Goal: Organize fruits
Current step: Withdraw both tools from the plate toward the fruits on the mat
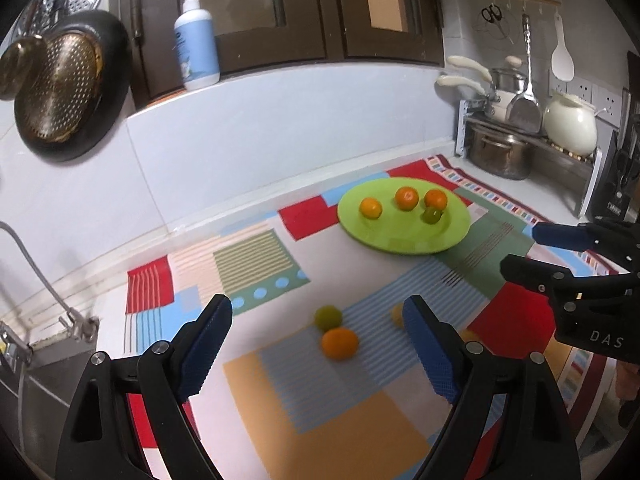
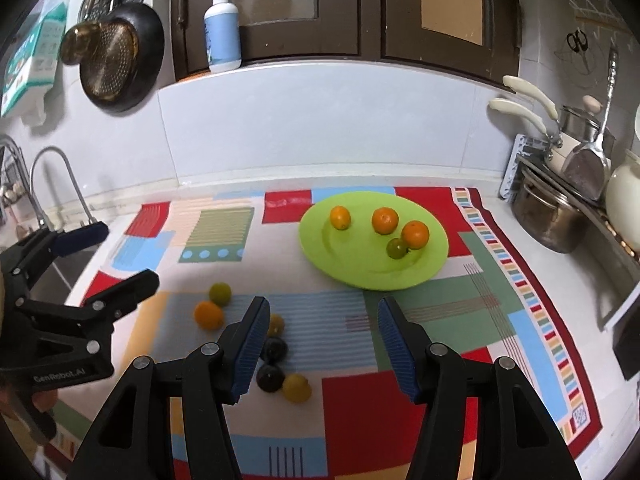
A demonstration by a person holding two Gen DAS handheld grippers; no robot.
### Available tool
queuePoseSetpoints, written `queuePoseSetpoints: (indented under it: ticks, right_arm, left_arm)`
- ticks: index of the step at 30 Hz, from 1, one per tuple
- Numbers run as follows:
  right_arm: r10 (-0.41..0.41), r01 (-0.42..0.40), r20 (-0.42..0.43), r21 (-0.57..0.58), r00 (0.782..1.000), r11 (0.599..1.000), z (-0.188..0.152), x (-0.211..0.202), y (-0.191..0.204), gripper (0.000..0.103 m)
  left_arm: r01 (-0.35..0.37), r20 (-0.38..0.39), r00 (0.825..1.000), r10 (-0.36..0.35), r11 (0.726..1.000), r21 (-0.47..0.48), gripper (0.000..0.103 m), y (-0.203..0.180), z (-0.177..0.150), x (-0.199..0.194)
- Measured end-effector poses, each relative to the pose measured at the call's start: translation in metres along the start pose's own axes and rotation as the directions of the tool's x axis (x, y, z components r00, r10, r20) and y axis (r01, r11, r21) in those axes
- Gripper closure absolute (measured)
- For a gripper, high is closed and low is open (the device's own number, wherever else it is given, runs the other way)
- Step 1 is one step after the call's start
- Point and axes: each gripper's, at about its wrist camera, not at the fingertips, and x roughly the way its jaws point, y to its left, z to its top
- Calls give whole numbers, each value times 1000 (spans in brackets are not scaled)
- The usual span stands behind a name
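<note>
A lime-green plate (image 2: 360, 268) (image 1: 400, 240) on the patterned cloth holds three orange fruits and one green fruit (image 2: 397, 248). Loose on the cloth nearer me lie a green fruit (image 2: 220, 293) (image 1: 328, 317), an orange fruit (image 2: 208, 314) (image 1: 340, 343), two dark fruits (image 2: 276, 349), a yellow fruit (image 2: 297, 387) and a yellowish one half hidden by a finger. My left gripper (image 1: 316, 312) (image 2: 129, 253) is open above the green and orange pair, holding nothing. My right gripper (image 2: 323, 308) (image 1: 520, 249) is open over bare cloth, empty.
A sink with a faucet (image 2: 60, 184) lies at the left edge. A rack with steel pots (image 2: 548, 216) and a white jar (image 1: 570, 124) stands at the right. A pump bottle (image 2: 222, 28) sits on the ledge, and pans (image 2: 120, 56) hang on the wall.
</note>
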Motion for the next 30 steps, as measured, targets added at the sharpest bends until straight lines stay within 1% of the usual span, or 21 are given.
queuePoseSetpoints:
  ticks: [4, 9, 16, 20, 22, 27, 30]
  right_arm:
    - [-23, 22, -22, -36, 1000, 999, -10, 2, 8, 46]
    - [-20, 16, -58, -71, 998, 997, -24, 6, 14, 46]
    - [-11, 1, -133, -73, 991, 997, -42, 17, 12, 46]
    - [-4, -10, -169, -79, 986, 997, -48, 25, 13, 46]
    - [6, -21, -182, -80, 983, 997, -49, 29, 14, 46]
    - [19, -38, -211, -90, 977, 995, -52, 40, 17, 47]
    - [30, -51, -231, -86, 973, 995, -54, 48, 17, 50]
  left_arm:
    - [-13, -6, 1000, 13, 1000, -1, 15, 2, -14, 0]
    - [-10, -18, 1000, 11, 999, 31, 16, -4, -28, 4]
    - [11, -43, 999, -8, 998, 69, 16, -11, -42, 10]
    - [27, -74, 997, -21, 997, 75, 16, -12, -48, 20]
    - [46, -95, 995, -39, 996, 75, 17, -12, -49, 26]
    - [73, -131, 990, -61, 993, 89, 22, -12, -51, 42]
    - [98, -157, 984, -85, 992, 75, 30, -11, -51, 52]
